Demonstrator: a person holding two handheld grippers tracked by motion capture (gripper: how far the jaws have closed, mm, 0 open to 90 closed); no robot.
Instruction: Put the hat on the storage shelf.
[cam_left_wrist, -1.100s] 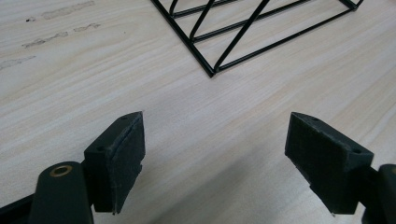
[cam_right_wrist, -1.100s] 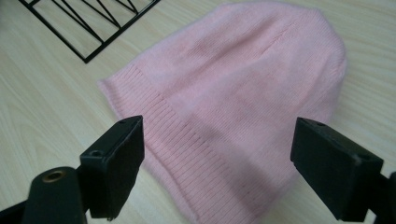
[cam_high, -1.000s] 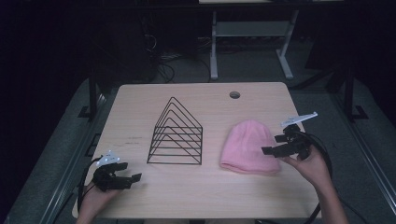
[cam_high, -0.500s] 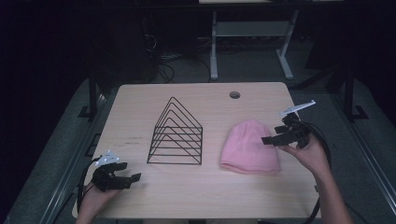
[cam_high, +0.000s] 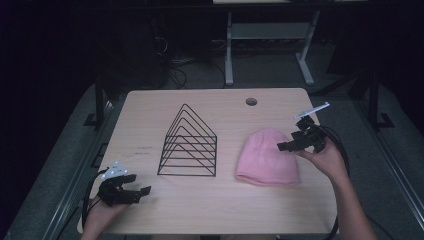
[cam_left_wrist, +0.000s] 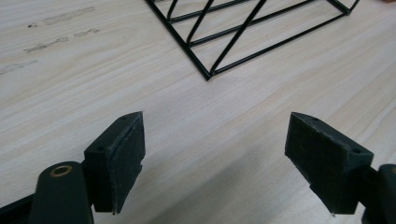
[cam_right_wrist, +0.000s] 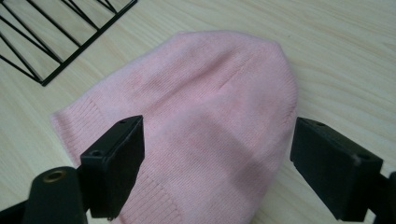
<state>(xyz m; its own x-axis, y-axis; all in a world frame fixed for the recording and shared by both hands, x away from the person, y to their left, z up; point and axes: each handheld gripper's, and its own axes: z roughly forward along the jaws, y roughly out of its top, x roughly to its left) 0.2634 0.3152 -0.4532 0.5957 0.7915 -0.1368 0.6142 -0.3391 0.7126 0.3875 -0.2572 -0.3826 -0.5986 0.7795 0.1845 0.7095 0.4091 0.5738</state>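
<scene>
A pink knit beanie (cam_high: 267, 157) lies flat on the wooden table (cam_high: 210, 210), right of centre. My right gripper (cam_high: 283, 146) hovers open just above the beanie's right edge; its jaws stand wide apart over the beanie (cam_right_wrist: 205, 116). A black wire rack (cam_high: 189, 145) of nested triangles stands in the table's middle. At the front left corner my left gripper (cam_high: 141, 193) rests low, open, with bare wood between its jaws (cam_left_wrist: 215, 163) and the wire rack's corner (cam_left_wrist: 208, 72) ahead.
A round cable hole (cam_high: 251, 101) sits near the table's far edge. Beyond the table are a white desk frame (cam_high: 270, 45) and cables on the dark floor. Faint smudges mark the wood (cam_left_wrist: 51, 32) left of the rack.
My right gripper has moved away from the near edge and slightly up along the beanie's right side. The left gripper has stayed put.
</scene>
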